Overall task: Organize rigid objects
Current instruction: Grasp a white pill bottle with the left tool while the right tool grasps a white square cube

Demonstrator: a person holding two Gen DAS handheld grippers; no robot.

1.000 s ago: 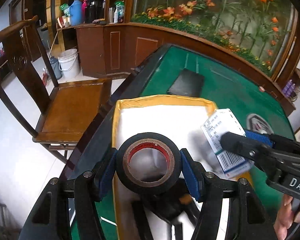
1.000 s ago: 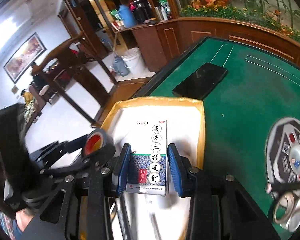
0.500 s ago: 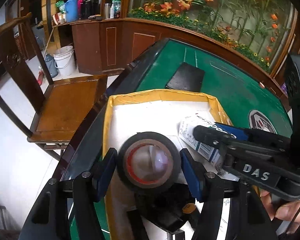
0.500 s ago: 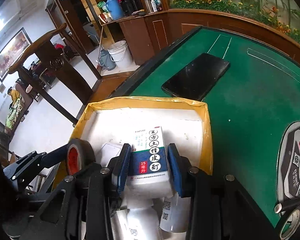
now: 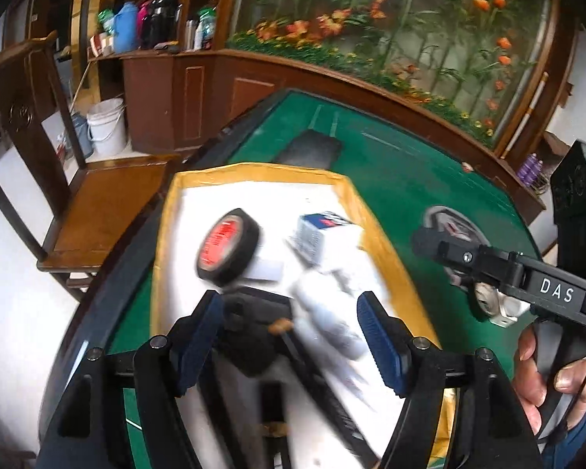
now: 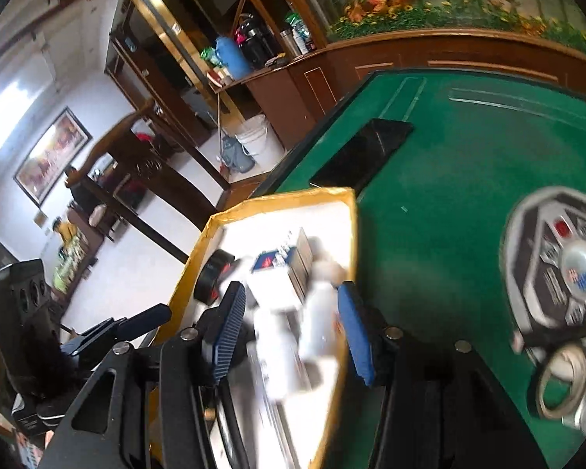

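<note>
Left gripper point(image 5: 289, 336) jaws opening, nothing gripped; tape roll point(image 5: 227, 246) lies loose in the yellow-rimmed box point(image 5: 254, 170). Right gripper point(image 6: 289, 332) jaws opening, empty; medicine carton point(image 6: 281, 269) rests in the box beside white bottles point(image 6: 318, 322). Green table point(image 6: 449, 179).

We are letting go — the tape roll point(image 5: 227, 247) and medicine box point(image 5: 324, 234) now lying in the tray point(image 5: 261, 172), both hand-held grippers' jaws opening, empty.

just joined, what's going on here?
A person with a hand-held gripper in each hand is sorting items into a yellow-rimmed tray on a green table. The tape roll and medicine box now lie in the tray. Both the left gripper and right gripper are opening, gripping nothing.
</note>
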